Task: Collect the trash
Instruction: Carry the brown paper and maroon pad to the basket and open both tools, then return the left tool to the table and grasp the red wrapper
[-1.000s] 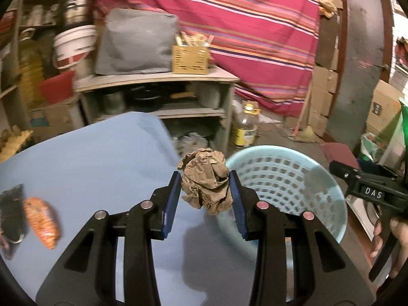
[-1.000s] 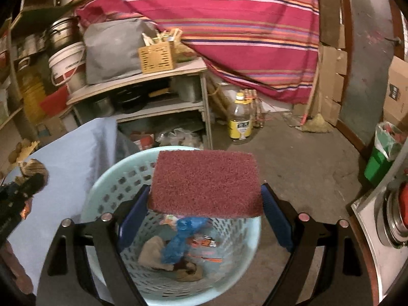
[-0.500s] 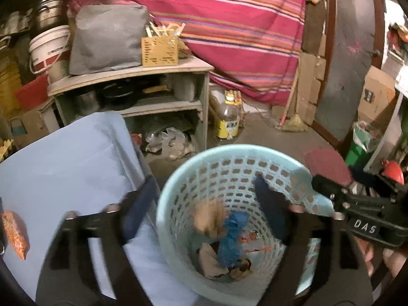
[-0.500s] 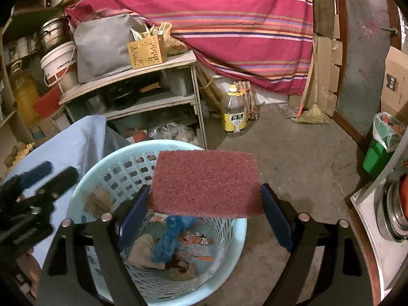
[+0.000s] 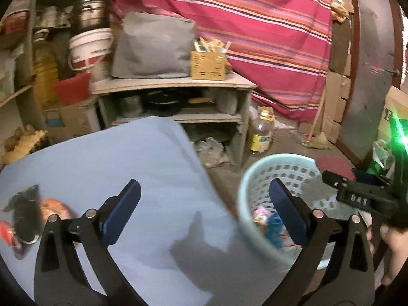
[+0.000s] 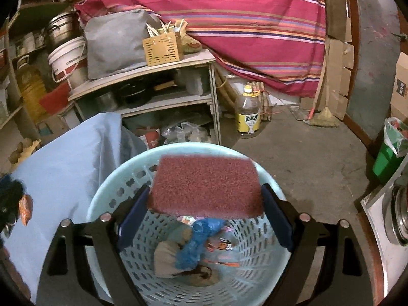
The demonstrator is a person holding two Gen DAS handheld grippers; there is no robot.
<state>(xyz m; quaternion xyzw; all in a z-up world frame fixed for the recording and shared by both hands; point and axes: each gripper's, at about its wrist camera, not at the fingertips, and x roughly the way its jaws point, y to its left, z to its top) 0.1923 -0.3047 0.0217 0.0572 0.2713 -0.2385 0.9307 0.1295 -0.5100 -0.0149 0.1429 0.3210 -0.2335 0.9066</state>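
Note:
My left gripper point(image 5: 204, 204) is open and empty above the right edge of the blue-covered table point(image 5: 102, 165). A light blue perforated basket point(image 5: 267, 176) stands on the floor to its right and holds wrappers, a blue bag and crumpled brown paper point(image 6: 165, 255). My right gripper point(image 6: 204, 211) is shut on a dark red scouring pad point(image 6: 206, 186) and holds it flat over the basket point(image 6: 107, 199). The right gripper also shows in the left wrist view point(image 5: 357, 196). An orange wrapper point(image 5: 54, 207) and a black wrapper point(image 5: 25, 214) lie on the table at the left.
A wooden shelf unit point(image 6: 153, 76) with pots, a grey bag and a yellow box stands behind the table. An oil bottle point(image 6: 247, 114) stands on the concrete floor. A green bin point(image 6: 387, 158) and a metal pot point(image 6: 397, 214) are at the right.
My left gripper carried the crumpled brown paper over the basket, opened and dropped it in, then swung back left over the table. My right gripper still holds the pad over the basket.

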